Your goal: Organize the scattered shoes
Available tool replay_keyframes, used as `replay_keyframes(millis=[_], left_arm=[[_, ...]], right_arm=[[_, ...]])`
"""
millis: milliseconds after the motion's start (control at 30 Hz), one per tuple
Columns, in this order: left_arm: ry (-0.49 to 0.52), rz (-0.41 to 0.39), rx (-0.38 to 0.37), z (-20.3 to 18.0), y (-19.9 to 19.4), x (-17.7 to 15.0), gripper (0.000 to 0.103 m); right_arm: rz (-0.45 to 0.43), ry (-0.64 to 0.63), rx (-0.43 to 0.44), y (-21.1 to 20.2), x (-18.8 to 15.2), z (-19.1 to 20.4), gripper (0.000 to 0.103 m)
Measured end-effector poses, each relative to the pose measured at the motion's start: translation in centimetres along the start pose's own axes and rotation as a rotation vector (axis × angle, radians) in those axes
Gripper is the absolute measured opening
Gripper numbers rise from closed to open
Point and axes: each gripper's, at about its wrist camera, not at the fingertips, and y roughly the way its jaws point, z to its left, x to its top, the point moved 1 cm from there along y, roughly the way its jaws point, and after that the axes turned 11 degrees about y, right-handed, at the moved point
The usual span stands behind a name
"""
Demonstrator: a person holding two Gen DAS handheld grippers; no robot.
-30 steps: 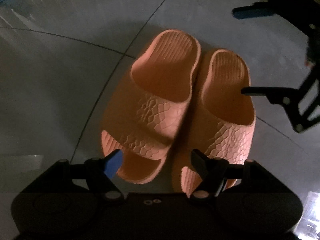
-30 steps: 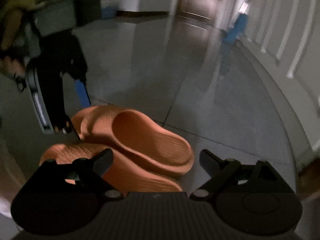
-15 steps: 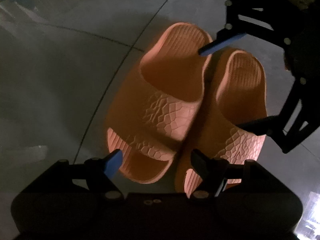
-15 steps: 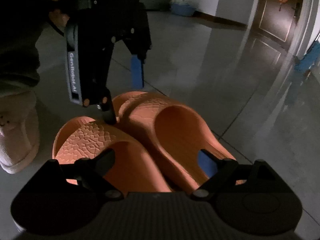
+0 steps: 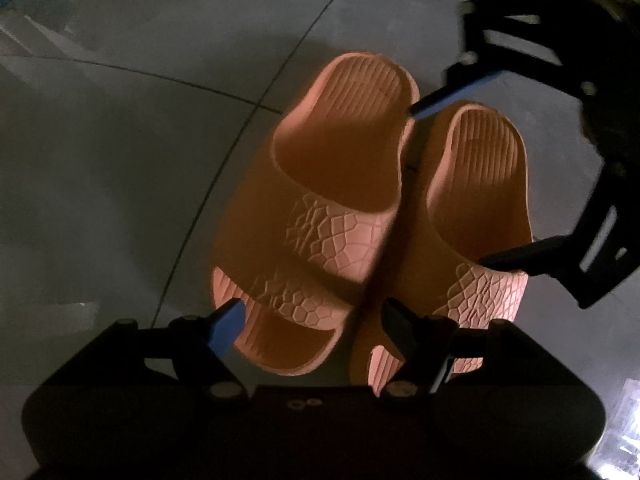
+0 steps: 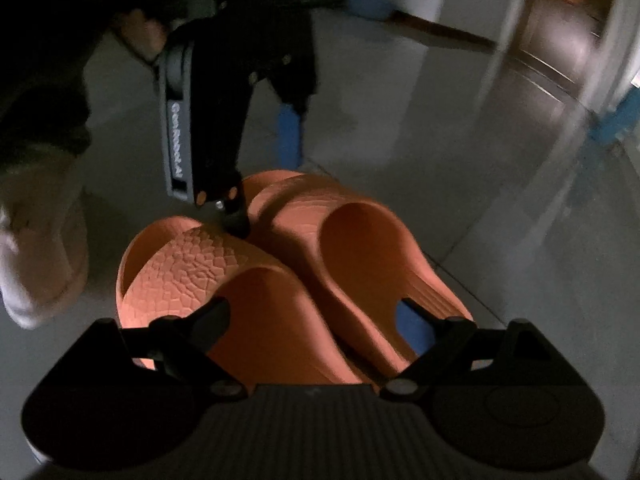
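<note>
Grey floor [image 5: 120,160] holds two orange slippers [image 5: 332,208] touching. Left tongs [image 5: 312,320] at 6 o'clock and right tongs [image 6: 316,316] both gape, released — pinch each slipper's strap gently, then lift.

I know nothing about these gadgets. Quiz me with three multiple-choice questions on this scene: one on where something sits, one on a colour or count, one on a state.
1. The two textured foam slippers lie:
A. far apart
B. side by side on the grey tiled floor
C. on a shelf

2. The slippers' colour:
A. orange
B. green
C. white

3. The right gripper is:
A. shut empty
B. clamped on a sock
C. open, fingers straddling one slipper's heel

Answers:
1 B: their inner edges meet on the tiles.
2 A: both views show orange.
3 C: its fingers stand wide either side of the heel.
</note>
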Motion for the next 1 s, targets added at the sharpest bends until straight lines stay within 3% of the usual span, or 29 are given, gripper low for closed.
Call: replay_keyframes(millis=[233,300,333,400,433,467,700,800,1000], left_arm=[[-0.009,0.017,0.010,-0.2,-0.3,-0.3,0.075],[-0.030,0.019,0.002,0.1,-0.3,-0.5,0.075],[-0.038,0.020,-0.001,0.2,-0.2,-0.5,0.075],[-0.045,0.021,0.009,0.2,-0.1,-0.5,0.075],[-0.045,0.019,0.013,0.2,-0.1,-0.6,0.075],[-0.045,0.017,0.017,0.2,-0.2,-0.6,0.075],[-0.047,-0.001,0.021,0.1,-0.5,-0.4,0.075],[-0.033,-0.028,0.038,-0.3,-1.1,0.0,0.075],[0.014,-0.091,0.056,-1.3,-2.9,0.8,0.075]], right_arm=[[-0.005,-0.174,0.204,1.8,1.5,-1.0,0.090],[-0.002,-0.178,0.241,2.3,1.8,-1.1,0.077],[0.003,-0.166,0.275,2.8,2.1,-1.2,0.066],[0.016,-0.137,0.325,3.3,2.2,-1.5,0.060],[0.007,-0.108,0.333,3.5,2.1,-1.7,0.045],[0.002,-0.093,0.322,3.6,1.9,-1.8,0.037],[-0.027,-0.015,0.256,2.8,0.6,-1.3,0.029],[-0.040,0.082,0.179,1.9,-0.2,-1.2,0.027],[-0.125,0.379,-0.052,-1.1,-3.3,1.6,0.026]])
